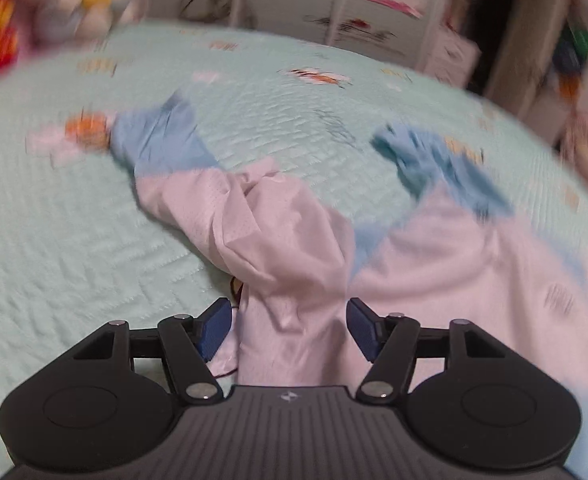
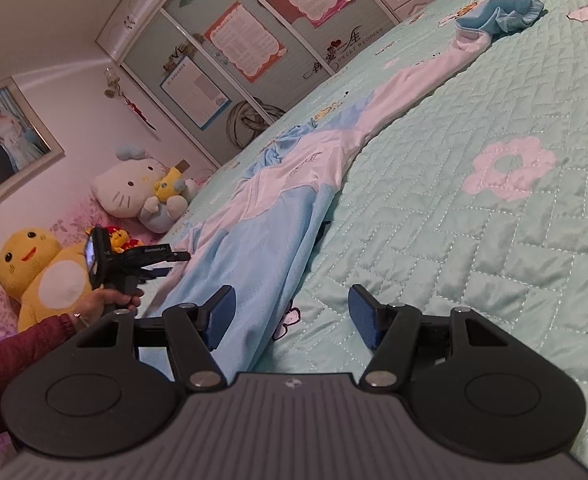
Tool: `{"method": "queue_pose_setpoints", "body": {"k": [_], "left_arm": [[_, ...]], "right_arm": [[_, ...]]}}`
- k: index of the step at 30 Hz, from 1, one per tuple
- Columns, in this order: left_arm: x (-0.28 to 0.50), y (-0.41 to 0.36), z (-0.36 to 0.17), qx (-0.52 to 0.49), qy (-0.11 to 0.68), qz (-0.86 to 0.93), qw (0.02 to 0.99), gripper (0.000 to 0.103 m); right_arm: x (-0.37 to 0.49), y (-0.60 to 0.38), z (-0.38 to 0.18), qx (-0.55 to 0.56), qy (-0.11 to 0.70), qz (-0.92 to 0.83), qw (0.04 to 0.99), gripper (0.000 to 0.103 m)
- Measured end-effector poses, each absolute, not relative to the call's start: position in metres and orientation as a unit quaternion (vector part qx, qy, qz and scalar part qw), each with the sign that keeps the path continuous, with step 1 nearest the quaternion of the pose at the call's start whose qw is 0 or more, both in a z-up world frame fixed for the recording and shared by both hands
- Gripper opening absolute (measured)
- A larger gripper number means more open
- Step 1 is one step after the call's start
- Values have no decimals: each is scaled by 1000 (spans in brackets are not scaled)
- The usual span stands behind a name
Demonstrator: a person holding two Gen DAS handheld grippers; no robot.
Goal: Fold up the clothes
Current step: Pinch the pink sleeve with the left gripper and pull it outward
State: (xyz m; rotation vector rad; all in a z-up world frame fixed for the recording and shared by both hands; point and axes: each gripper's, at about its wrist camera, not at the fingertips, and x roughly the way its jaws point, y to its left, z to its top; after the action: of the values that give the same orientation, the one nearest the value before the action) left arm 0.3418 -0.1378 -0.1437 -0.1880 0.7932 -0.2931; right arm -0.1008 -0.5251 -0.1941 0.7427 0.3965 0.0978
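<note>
Jacket (image 2: 277,208) sprawled unfolded across bed (image 2: 474,240), sleeves splayed. Left tongs (image 1: 289,328) spread around bunched white cloth, right tongs (image 2: 291,316) gaping over hem. Risk: slippery fabric, uneven pinch, crooked fold.

Bed (image 2: 474,240) carries a mint quilted cover with flower prints. At its head end: white cat plush (image 2: 127,190), small blue-yellow plush (image 2: 167,200), yellow duck plush (image 2: 37,276). Framed wedding photo (image 2: 3,142) on the pink wall. Wardrobe (image 2: 221,52) beyond the far edge bears posters.
</note>
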Motion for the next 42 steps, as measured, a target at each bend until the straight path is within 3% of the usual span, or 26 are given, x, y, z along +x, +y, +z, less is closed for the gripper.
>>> {"method": "queue_pose_setpoints", "body": {"k": [6, 7, 8, 9, 24, 42], "left_arm": [[362, -139, -145, -128, 395, -133, 900, 64], [364, -139, -144, -124, 395, -129, 901, 52], [366, -138, -143, -121, 395, -124, 902, 19], [367, -135, -142, -120, 395, -122, 903, 6], [376, -50, -134, -175, 376, -78, 907, 6], [386, -44, -141, -78, 367, -12, 927, 9]], "right_arm": [[-101, -526, -195, 367, 188, 52, 909, 63], [-101, -526, -196, 369, 187, 53, 909, 63], [-101, -526, -196, 370, 187, 53, 909, 63], [-101, -526, -196, 370, 187, 54, 909, 63], [-101, -525, -195, 373, 185, 54, 908, 62], [-102, -529, -196, 373, 185, 56, 908, 62]]}}
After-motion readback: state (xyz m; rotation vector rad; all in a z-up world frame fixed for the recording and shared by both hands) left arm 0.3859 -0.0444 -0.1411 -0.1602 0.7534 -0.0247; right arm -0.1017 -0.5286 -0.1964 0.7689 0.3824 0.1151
